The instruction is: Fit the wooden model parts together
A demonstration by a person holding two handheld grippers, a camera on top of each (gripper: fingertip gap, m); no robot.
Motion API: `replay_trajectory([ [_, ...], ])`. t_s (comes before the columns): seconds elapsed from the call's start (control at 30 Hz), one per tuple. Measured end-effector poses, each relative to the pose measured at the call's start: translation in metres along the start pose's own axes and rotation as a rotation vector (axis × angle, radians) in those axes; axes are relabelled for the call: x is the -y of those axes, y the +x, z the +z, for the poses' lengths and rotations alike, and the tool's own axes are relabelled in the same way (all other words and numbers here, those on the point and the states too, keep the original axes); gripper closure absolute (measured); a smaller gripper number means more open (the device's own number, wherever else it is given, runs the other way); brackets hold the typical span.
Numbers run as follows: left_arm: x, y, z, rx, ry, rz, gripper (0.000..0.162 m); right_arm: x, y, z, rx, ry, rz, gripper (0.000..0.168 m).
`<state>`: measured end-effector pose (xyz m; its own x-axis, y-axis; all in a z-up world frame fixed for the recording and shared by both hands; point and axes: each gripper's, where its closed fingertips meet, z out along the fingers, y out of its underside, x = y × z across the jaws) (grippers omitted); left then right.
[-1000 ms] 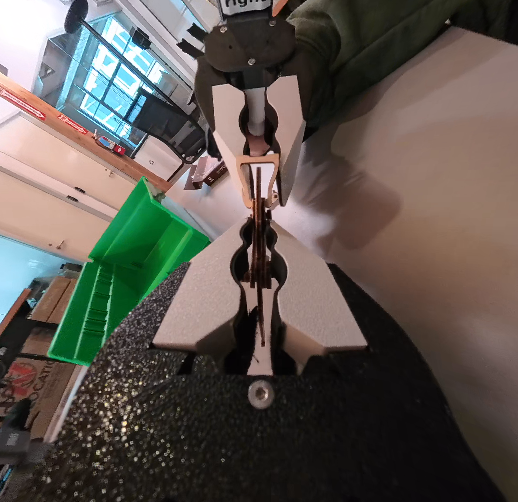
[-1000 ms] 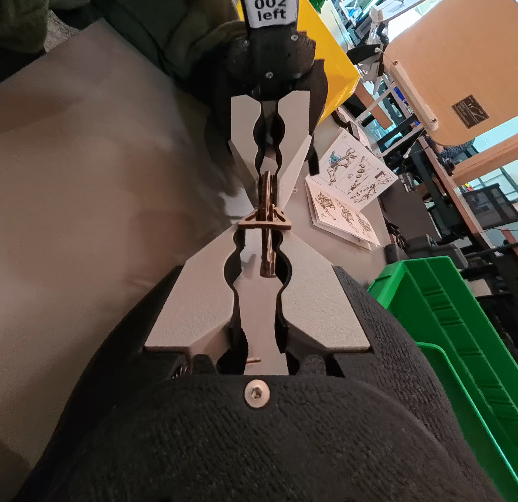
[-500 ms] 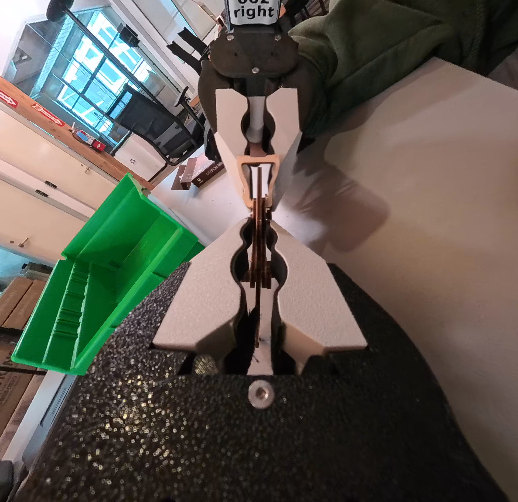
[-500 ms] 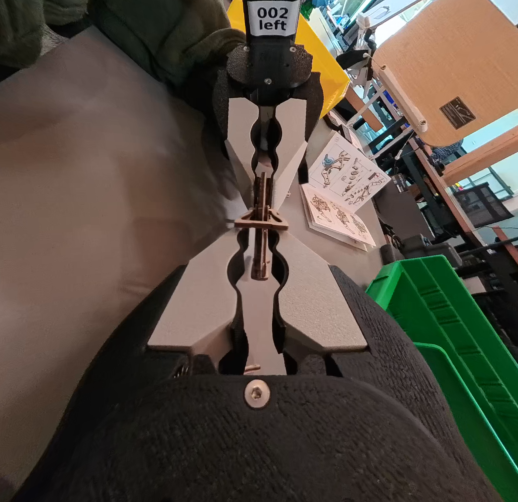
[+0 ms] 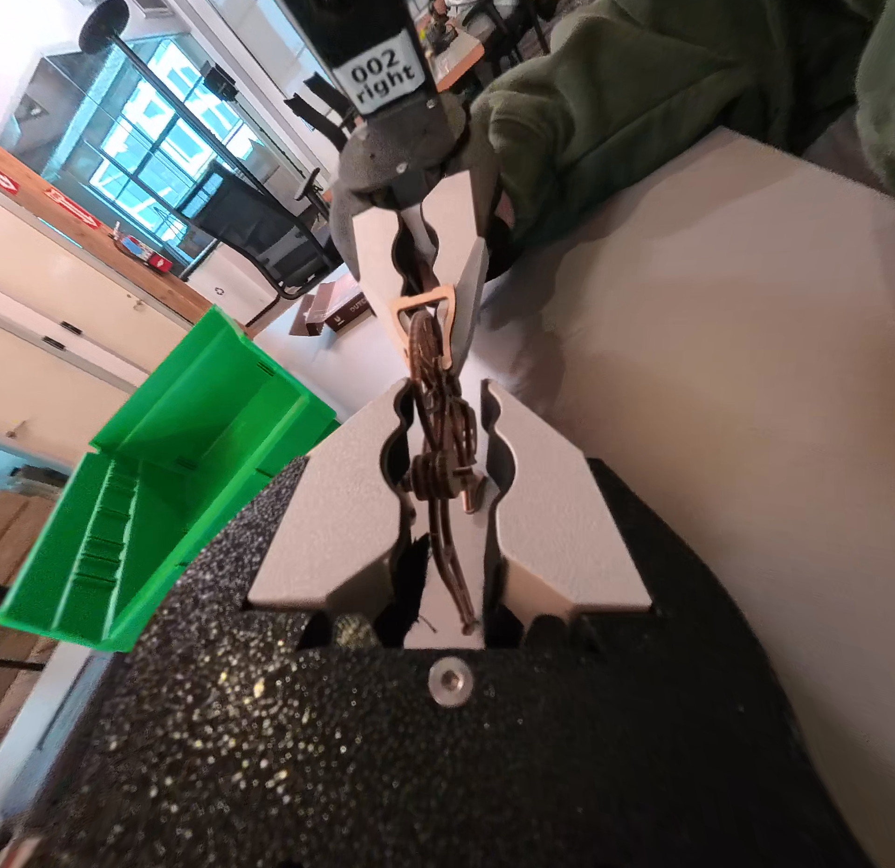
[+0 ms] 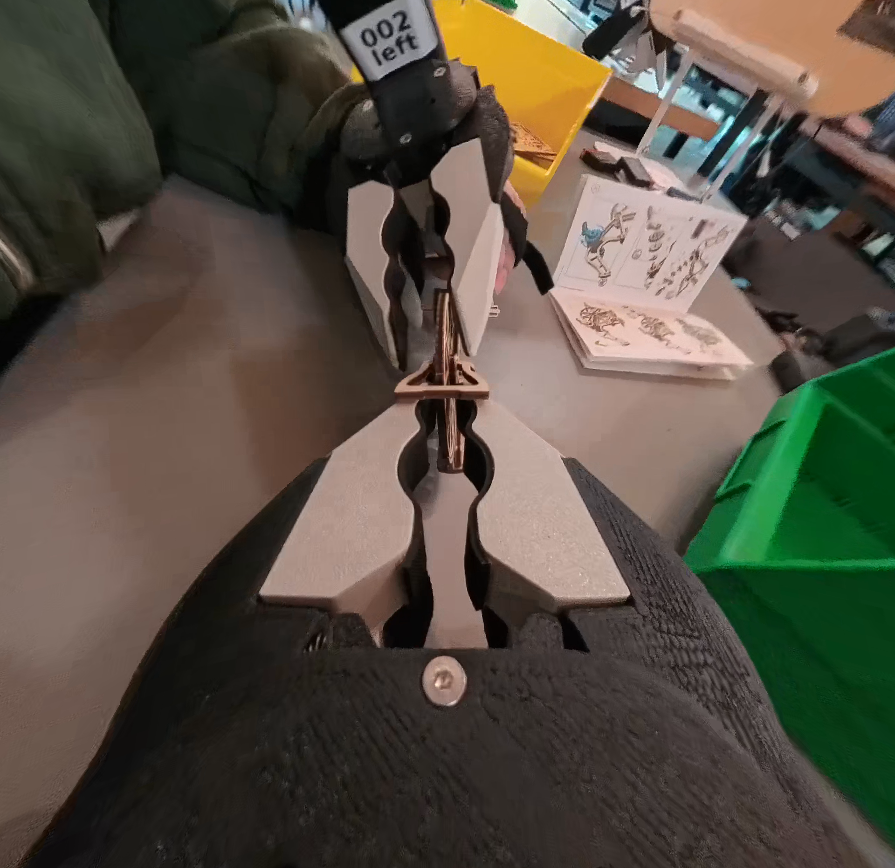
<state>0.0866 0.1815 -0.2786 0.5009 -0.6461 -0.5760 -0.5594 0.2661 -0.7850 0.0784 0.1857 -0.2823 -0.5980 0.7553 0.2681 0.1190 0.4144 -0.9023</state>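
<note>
A dark brown wooden wheel assembly (image 5: pixel 440 433) hangs between the two grippers above the grey table (image 5: pixel 726 409). A light wooden bracket (image 5: pixel 426 300) straddles its far end. My left gripper (image 5: pixel 445 389) is open, its fingers standing apart on either side of the assembly. My right gripper (image 6: pixel 443 404) is shut on the light bracket (image 6: pixel 411 388), with the wheel (image 6: pixel 448 438) passing through the bracket's slot between the fingers. The right gripper (image 5: pixel 431 355) faces the left one tip to tip. In the right wrist view the left gripper (image 6: pixel 433 355) shows its jaws spread.
A green bin (image 5: pixel 169 457) stands left of the left gripper and shows in the right wrist view (image 6: pixel 799 505). A yellow bin (image 6: pixel 523 70) and an open instruction booklet (image 6: pixel 644 263) lie beyond. Green sleeves (image 5: pixel 629 94) hold the grippers. A small brown box (image 5: pixel 339 307) lies farther off.
My left gripper has opened and let go of the wheel assembly, which now tilts between its fingers. Both grippers have twisted a little. The right gripper still holds the bracket.
</note>
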Motion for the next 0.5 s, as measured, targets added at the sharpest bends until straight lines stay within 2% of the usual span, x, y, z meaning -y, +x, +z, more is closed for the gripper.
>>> replay_trajectory([
  [0.03,0.0004,-0.0025,-0.0006,0.004,0.006,-0.024,0.135,0.0005,0.0013,0.0005,0.021,0.014,0.075,0.163],
  [0.13,0.0011,-0.0091,-0.0017,0.014,0.019,-0.093,0.138,0.0010,0.0035,0.0011,0.062,0.040,0.197,0.163],
  [0.27,0.0026,-0.0113,-0.0030,0.013,0.035,-0.129,0.148,0.0012,0.0020,0.0009,0.066,0.039,0.187,0.163],
  [0.5,0.0007,-0.0066,0.0005,-0.008,0.014,-0.124,0.138,0.0022,0.0019,-0.0004,0.072,0.048,0.184,0.163],
])
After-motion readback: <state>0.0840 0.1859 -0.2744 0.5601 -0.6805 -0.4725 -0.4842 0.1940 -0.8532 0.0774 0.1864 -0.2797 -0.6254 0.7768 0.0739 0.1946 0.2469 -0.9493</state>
